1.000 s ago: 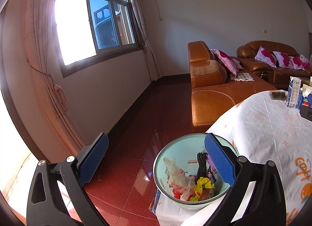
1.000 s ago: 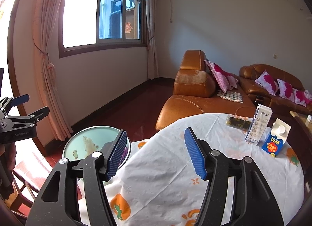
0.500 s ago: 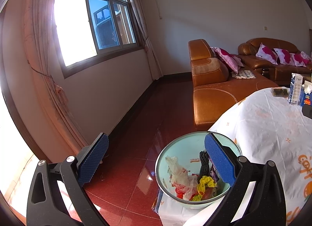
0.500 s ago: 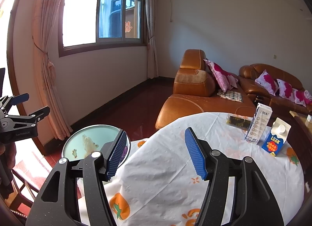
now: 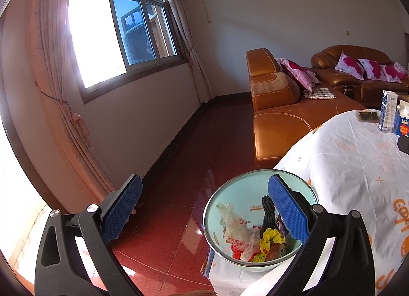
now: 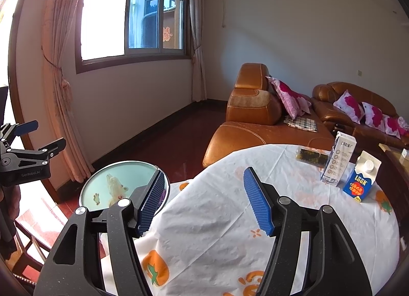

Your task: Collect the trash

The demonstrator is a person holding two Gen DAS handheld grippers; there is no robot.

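Observation:
A pale green bowl (image 5: 230,193) stands at the edge of the table (image 5: 358,181), which has a white cloth with orange prints. In the bowl lie crumpled wrappers (image 5: 237,229), a yellow scrap (image 5: 268,238) and a black cord (image 5: 268,210). My left gripper (image 5: 204,206) is open and empty over the floor, its right finger overlapping the bowl in the picture. In the right wrist view, my right gripper (image 6: 205,202) hangs open and empty above the cloth. There the bowl (image 6: 122,162) is to its left and the left gripper (image 6: 49,133) is further left.
At the table's far side stand a tall white carton (image 6: 338,160) and a blue milk carton (image 6: 361,179), with a dark packet (image 6: 310,156) behind them. An orange leather sofa (image 6: 255,130) lies beyond the table. Left of it is red tiled floor (image 5: 191,155). A wooden chair (image 6: 28,252) is at lower left.

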